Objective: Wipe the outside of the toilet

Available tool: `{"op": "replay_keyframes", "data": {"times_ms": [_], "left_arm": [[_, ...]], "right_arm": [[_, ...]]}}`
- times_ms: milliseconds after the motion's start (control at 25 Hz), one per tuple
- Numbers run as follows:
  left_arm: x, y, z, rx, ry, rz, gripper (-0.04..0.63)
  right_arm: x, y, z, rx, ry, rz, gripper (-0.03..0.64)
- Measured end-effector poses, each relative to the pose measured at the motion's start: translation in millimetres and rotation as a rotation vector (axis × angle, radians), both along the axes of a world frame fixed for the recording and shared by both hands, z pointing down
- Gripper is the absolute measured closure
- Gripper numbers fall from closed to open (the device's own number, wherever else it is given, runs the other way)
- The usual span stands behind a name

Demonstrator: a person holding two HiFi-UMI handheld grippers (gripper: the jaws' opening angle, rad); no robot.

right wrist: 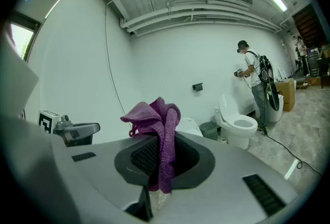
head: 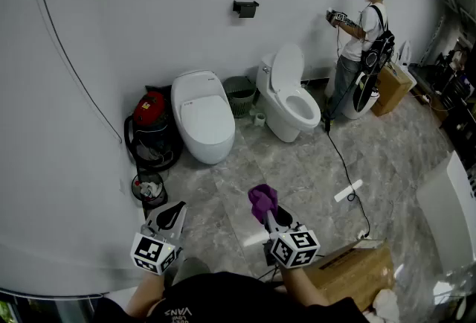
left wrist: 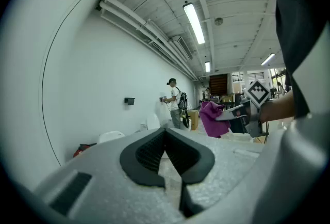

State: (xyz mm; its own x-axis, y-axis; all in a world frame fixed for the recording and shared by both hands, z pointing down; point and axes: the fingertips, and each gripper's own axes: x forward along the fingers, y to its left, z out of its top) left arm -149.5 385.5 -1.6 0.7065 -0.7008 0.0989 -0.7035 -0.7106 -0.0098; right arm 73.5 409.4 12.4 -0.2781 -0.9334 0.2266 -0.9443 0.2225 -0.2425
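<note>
The right hand-held gripper (head: 269,219) is pinching the purple cloth (head: 262,199). The left hand-held gripper (head: 175,213) is closed on nothing. The toilet (head: 202,117) is sitting far ahead by the wall (head: 149,9), so walking closer and squeezing the cloth tight seems best.

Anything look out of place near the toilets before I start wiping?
Nothing visibly spilled or broken. A black cable trails across the floor past the open-lid toilet, with a white strip lying loose beside it. The right gripper grips the purple cloth.
</note>
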Motion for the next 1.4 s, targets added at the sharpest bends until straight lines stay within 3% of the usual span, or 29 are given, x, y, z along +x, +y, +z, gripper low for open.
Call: {"op": "replay_keyframes", "data": {"times_ms": [640,920,1400], "left_arm": [[19.5,-23.3,6.5,-0.018,0.006,0.03,0.595],[16.1,-86.2,12.4,-0.014,0.006,0.077,0.595],[-43.2,-225.8,12.1,-0.031,0.029,0.056,0.595]], "right_arm": [[12.4,-21.4,7.3,0.009,-0.073,0.012,0.575],[5.0,-76.8,13.9,-0.006,-0.073,0.056,0.575],[-37.8,-215.9,3.4,0.009,-0.059,0.097,0.575]]}}
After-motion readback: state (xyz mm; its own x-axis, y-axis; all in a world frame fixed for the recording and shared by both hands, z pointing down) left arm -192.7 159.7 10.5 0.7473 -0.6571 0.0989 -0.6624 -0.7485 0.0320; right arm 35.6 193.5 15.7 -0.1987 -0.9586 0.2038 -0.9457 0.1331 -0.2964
